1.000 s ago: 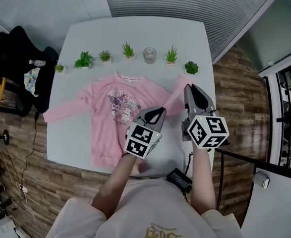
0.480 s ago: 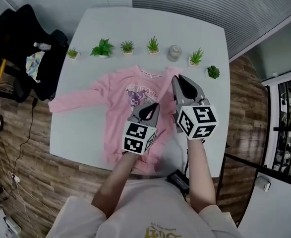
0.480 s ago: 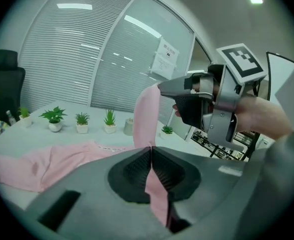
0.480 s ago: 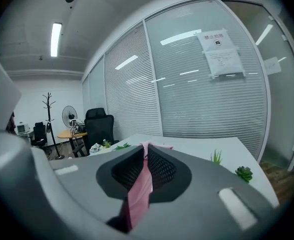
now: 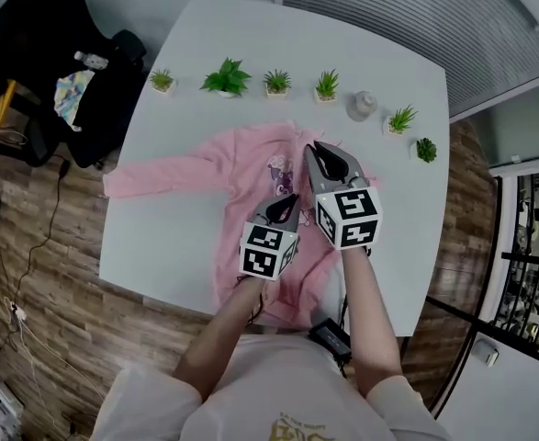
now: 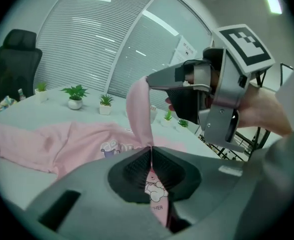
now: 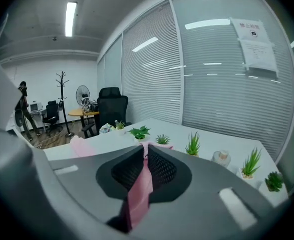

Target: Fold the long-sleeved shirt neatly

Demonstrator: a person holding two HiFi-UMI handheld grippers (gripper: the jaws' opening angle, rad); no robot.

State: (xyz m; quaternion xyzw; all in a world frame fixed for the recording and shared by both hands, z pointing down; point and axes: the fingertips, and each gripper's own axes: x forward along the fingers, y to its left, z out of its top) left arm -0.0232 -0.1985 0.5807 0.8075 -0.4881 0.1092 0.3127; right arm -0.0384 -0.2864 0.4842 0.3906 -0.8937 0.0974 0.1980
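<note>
Head view: left hand-held gripper [image 5: 284, 208] and right hand-held gripper [image 5: 320, 152] both pinch the pink long-sleeved shirt [image 5: 241, 159] by its side; probably so it folds over.

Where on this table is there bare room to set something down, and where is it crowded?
Bare: the table's near-left corner, below the outstretched sleeve and left of the shirt body; the strip right of the shirt; the band beyond the plant row. Crowded: the middle, where the left gripper and right gripper pinch the shirt.
</note>
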